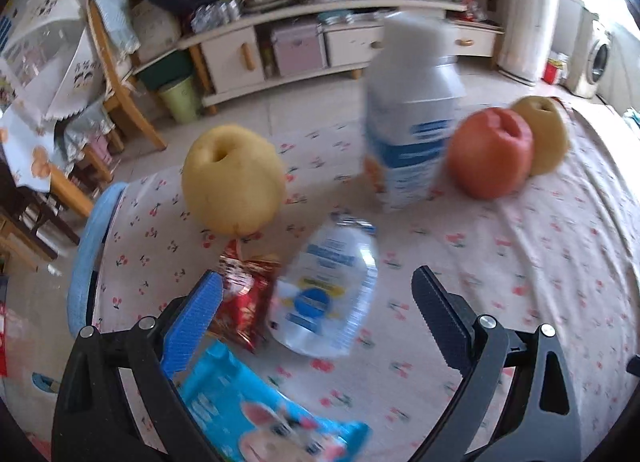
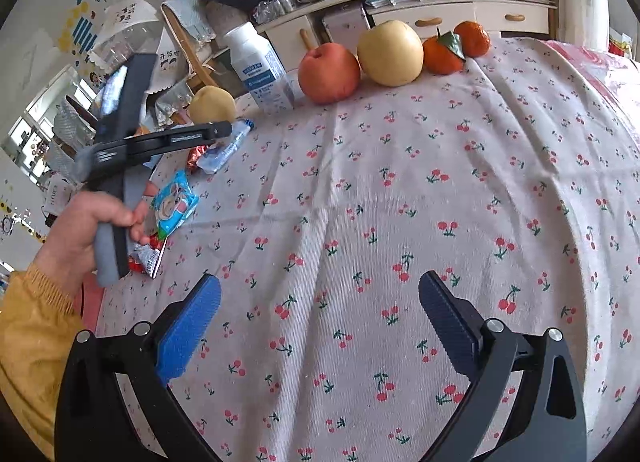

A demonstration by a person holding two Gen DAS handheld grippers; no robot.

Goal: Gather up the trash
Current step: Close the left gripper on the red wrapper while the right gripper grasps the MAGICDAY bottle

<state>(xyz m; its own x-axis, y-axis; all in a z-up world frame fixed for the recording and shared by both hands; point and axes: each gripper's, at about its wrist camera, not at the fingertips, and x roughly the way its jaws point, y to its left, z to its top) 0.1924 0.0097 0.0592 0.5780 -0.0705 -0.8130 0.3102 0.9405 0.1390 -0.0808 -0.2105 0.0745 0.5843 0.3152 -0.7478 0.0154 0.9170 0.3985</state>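
In the left wrist view my left gripper [image 1: 318,282] is open just above the cherry-print tablecloth [image 1: 500,262]. A crushed clear plastic bottle [image 1: 324,298] lies between its fingers, untouched. A red foil wrapper [image 1: 240,302] sits by the blue left pad, and a blue cartoon wrapper [image 1: 260,414] lies under the gripper base. My right gripper [image 2: 320,284] is open over bare cloth, holding nothing. Its view shows the same crushed bottle [image 2: 224,149], blue wrapper [image 2: 176,205] and another red wrapper [image 2: 146,258] at the far left, beside a hand [image 2: 92,229] on the left tool.
An upright white bottle [image 1: 412,113], a yellow pear [image 1: 232,177], a red apple [image 1: 490,153] and a second pear [image 1: 540,133] stand behind the trash. Two oranges [image 2: 442,53] sit at the back. A pale green bin [image 1: 182,99] stands on the floor past the table's edge.
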